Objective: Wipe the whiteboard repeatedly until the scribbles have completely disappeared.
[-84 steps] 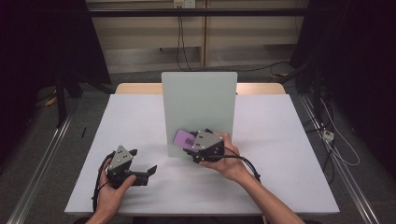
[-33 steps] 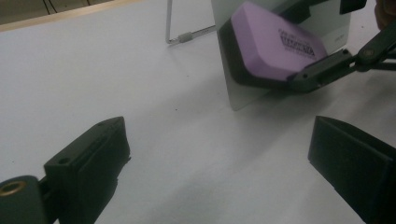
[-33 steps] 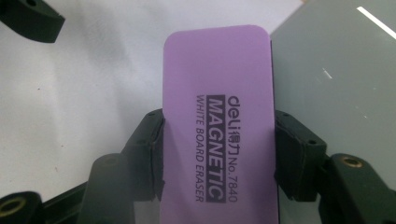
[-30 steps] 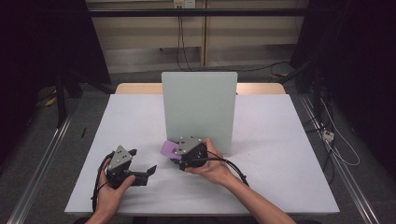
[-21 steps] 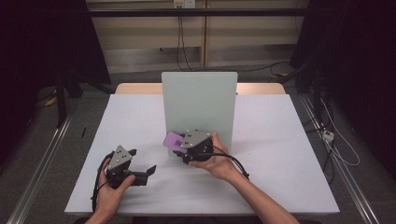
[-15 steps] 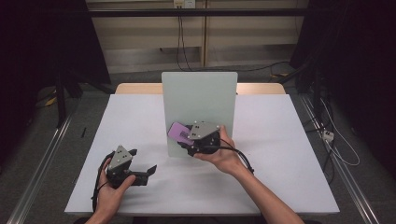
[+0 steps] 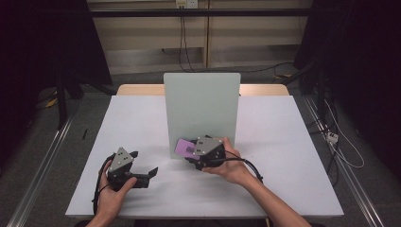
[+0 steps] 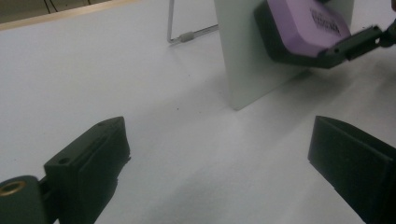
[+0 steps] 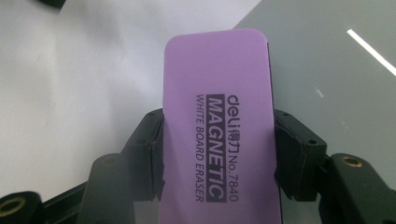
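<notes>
eraser (image 9: 217, 135): light, stiff shell, soft felt | clamped across long sides by right claw (image 9: 218, 154) | left claw (image 8: 224, 154) open, idle on bench (image 7: 142, 118)

White-topped table (image 7: 142, 118) with a wooden far edge, standing on a grey floor (image 7: 42, 156); metal rails (image 7: 40, 163) run along the floor on both sides. Pale panelled back wall (image 7: 142, 42) with a wall socket (image 7: 187, 4) at top, black cables (image 7: 182, 38) hanging from it and trailing across the floor. Dark curtains (image 7: 42, 42) flank the left and right; light is dim and even.
</notes>
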